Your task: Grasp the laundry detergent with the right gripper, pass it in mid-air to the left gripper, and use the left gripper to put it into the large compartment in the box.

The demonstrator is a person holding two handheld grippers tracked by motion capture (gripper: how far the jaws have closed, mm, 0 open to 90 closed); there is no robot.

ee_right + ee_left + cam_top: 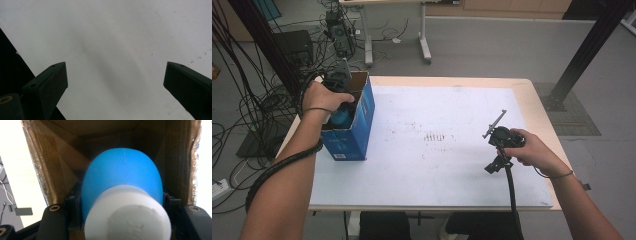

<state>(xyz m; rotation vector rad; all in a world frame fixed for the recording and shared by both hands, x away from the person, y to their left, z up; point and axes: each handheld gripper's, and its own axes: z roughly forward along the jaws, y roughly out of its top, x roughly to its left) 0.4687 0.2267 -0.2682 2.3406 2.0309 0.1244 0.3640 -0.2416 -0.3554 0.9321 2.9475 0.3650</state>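
My left gripper [120, 220] clamps the blue bottle [122, 177] inside the box [357, 130] (far left); release remains. My right gripper [115, 82] idles, jaws apart.

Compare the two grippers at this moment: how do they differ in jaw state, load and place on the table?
The left gripper is shut on a blue bottle with a white cap; the right gripper is open with nothing between its jaws. The left gripper reaches into the blue cardboard box at the table's left; the right gripper hangs over the bare white tabletop at the right. Both are hand-held, with black jaws.
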